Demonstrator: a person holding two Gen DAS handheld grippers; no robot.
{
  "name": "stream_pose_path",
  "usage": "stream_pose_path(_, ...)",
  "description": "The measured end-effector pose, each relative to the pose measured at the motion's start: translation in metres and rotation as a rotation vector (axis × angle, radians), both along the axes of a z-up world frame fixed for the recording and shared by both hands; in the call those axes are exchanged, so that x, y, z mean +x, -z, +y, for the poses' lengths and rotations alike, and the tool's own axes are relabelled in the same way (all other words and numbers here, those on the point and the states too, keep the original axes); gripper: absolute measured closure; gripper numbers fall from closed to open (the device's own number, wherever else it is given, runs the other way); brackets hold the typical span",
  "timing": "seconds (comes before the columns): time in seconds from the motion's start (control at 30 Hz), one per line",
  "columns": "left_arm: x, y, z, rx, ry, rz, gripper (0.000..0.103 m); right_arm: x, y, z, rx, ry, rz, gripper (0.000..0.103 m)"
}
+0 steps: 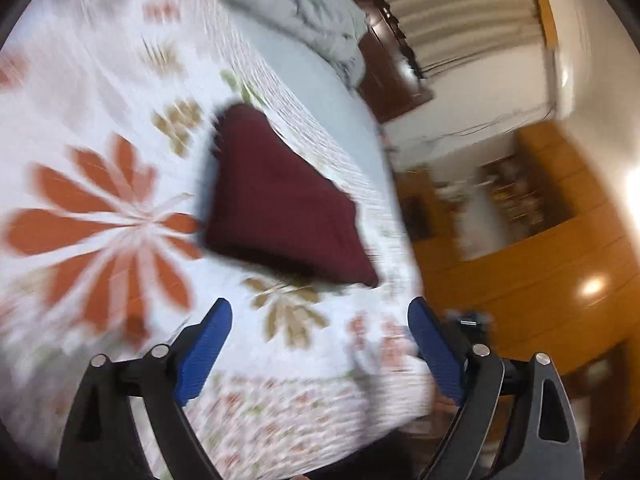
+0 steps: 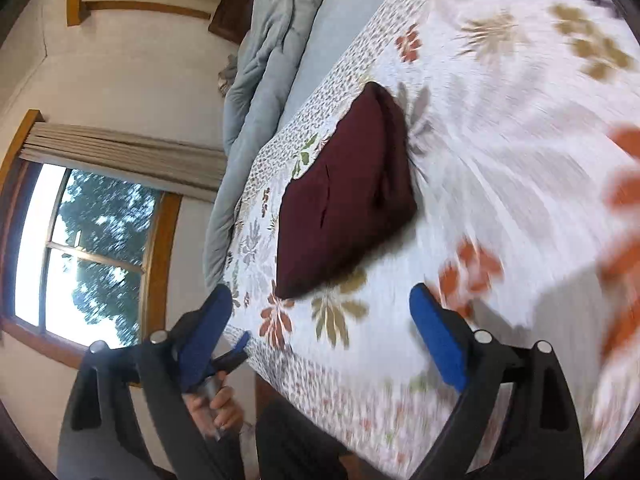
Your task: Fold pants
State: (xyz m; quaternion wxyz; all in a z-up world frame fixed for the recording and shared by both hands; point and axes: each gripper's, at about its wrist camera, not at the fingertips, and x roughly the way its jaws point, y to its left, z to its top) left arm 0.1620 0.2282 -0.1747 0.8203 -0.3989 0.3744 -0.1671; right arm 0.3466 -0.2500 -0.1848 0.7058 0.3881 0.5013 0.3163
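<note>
Your left tongs (image 1: 320, 312) are spread wide with nothing between them. The folded maroon pants (image 1: 280, 200) lie on the floral bedspread (image 1: 100, 140), just beyond both tongs. Your right tongs (image 2: 320, 300) are likewise spread and empty.

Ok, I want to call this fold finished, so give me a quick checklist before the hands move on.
1. Pants folded into one compact bundle: ok.
2. Pants lying fully on the bedspread, clear of the edge: ok.
3. Left gripper open, nothing between its fingers: ok.
4. Right gripper open, nothing in it: ok.
5. Fold edges lined up neatly: cannot tell, pictures blurred.
</note>
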Motion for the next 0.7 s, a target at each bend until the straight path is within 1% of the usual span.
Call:
stream_pose_path(0.03,-0.022,-0.017,-0.007,0.097,-0.034,-0.005,0.013,-0.025,-0.009,-0.004,-0.016,0.028,-0.016,0.007)
stream_pose_path(0.07,-0.036,-0.029,-0.012,0.158,-0.054,-0.009,0.013,-0.042,-0.014,-0.007,-0.03,0.049,-0.027,0.005)
stream_pose_path(0.1,-0.057,-0.044,-0.02,0.231,-0.079,-0.021,0.013,-0.066,-0.02,-0.011,-0.048,0.085,-0.043,0.004)
stream_pose_path(0.13,-0.076,-0.057,-0.025,0.306,-0.098,-0.029,0.013,-0.079,-0.022,-0.012,-0.069,0.105,-0.049,0.003)
stream_pose_path(0.2,-0.111,-0.078,-0.043,0.479,-0.155,-0.041,0.013,-0.115,-0.031,-0.025,-0.143,0.15,-0.059,0.003)
stream_pose_path(0.27,-0.132,-0.095,-0.053,0.615,-0.2,-0.061,0.013,-0.143,-0.041,-0.027,-0.222,0.18,-0.065,0.003)
stream_pose_path(0.33,-0.159,-0.11,-0.071,0.74,-0.247,-0.092,0.013,-0.174,-0.056,-0.025,-0.327,0.215,-0.115,0.003)
stream_pose_path(0.37,-0.169,-0.116,-0.079,0.768,-0.261,-0.104,0.013,-0.185,-0.063,-0.023,-0.373,0.229,-0.149,0.003)
stream_pose_path(0.4,-0.179,-0.121,-0.084,0.772,-0.263,-0.112,0.013,-0.203,-0.077,-0.019,-0.441,0.249,-0.208,0.003)
stream_pose_path(0.47,-0.196,-0.128,-0.091,0.752,-0.272,-0.098,0.013,-0.222,-0.091,-0.009,-0.511,0.273,-0.278,0.003)
stream_pose_path(0.53,-0.209,-0.135,-0.101,0.752,-0.287,-0.089,0.013,-0.247,-0.113,0.001,-0.557,0.281,-0.363,0.003)
stream_pose_path(0.6,-0.221,-0.145,-0.114,0.785,-0.289,-0.094,0.013,-0.271,-0.136,0.014,-0.627,0.278,-0.445,0.003)
stream_pose_path(0.63,-0.228,-0.15,-0.121,0.805,-0.285,-0.102,0.013,-0.282,-0.146,0.021,-0.652,0.267,-0.489,0.003)
stream_pose_path(0.7,-0.238,-0.159,-0.134,0.827,-0.276,-0.115,0.013,-0.302,-0.163,0.034,-0.671,0.223,-0.563,0.003)
